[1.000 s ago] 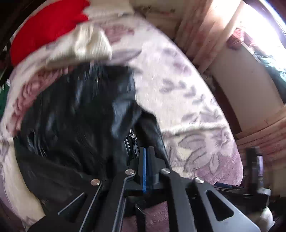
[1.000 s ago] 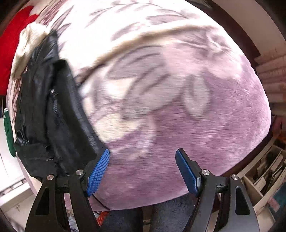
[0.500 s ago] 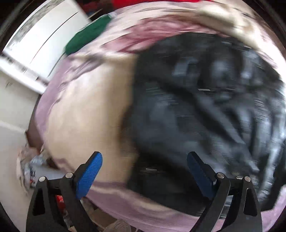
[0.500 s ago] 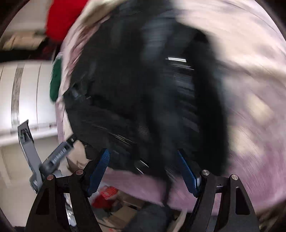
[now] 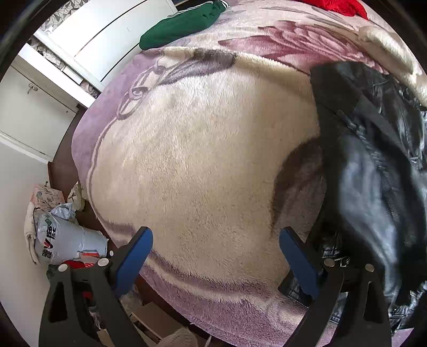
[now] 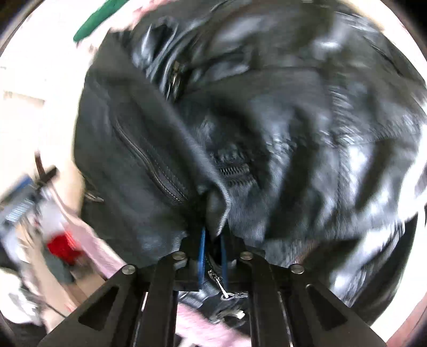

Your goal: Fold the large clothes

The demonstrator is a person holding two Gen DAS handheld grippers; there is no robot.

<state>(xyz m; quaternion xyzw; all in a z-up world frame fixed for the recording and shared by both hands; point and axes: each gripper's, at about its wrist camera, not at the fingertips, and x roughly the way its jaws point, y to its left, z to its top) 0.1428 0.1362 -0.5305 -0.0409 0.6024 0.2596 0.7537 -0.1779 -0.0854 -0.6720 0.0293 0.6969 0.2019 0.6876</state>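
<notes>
The right gripper [image 6: 212, 256] has just been closing and now pinches a fold of the black leather jacket [image 6: 240, 133] between its blue pads [image 6: 202, 256], right at a zipper edge with a small metal pull dangling below. Seen this close, the leather is glossy and creased, with a stitched zip pocket running diagonally and a heavier zipper near the collar; much of it is blurred. The left gripper [image 5: 214, 256] stands wide apart with nothing between its blue pads [image 5: 133, 256], over the plush blanket [image 5: 200, 160], a deep-pile cream fleece with mauve and purple flower patterns. Only this view shows where the jacket lies: bunched at the right of the blanket, just beside the right pad. Farther off lie a green garment [image 5: 181, 21], a red cloth [image 5: 339, 6] and white cabinets [image 5: 106, 34].
</notes>
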